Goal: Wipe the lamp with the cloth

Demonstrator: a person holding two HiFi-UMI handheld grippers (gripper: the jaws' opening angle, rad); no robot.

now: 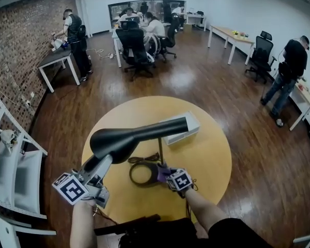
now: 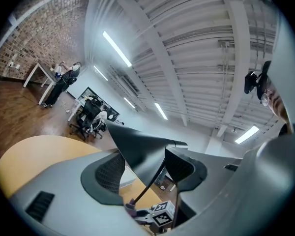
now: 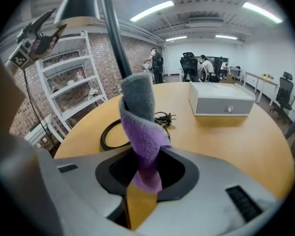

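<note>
**Lamp wiping, both tongs busy**

Left gripper is clamping its wide-set jaws on the black lamp head. The lamp is standing toward the round table near edge. Right gripper is pinching the purple-grey cloth (jaws fairly narrow), pressing it against the stem.

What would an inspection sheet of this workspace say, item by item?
Surface: round yellow table.
Job's things: black lamp standing on the table; purple-grey cloth at its stem.
Clutter: white box beside the lamp.
Grippers: left gripper shut on the lamp's head; right gripper shut on the cloth.
Cables: black cord with plug, lying on the table.
Surroundings: brick wall, white shelves, office chairs, people at desks.
</note>
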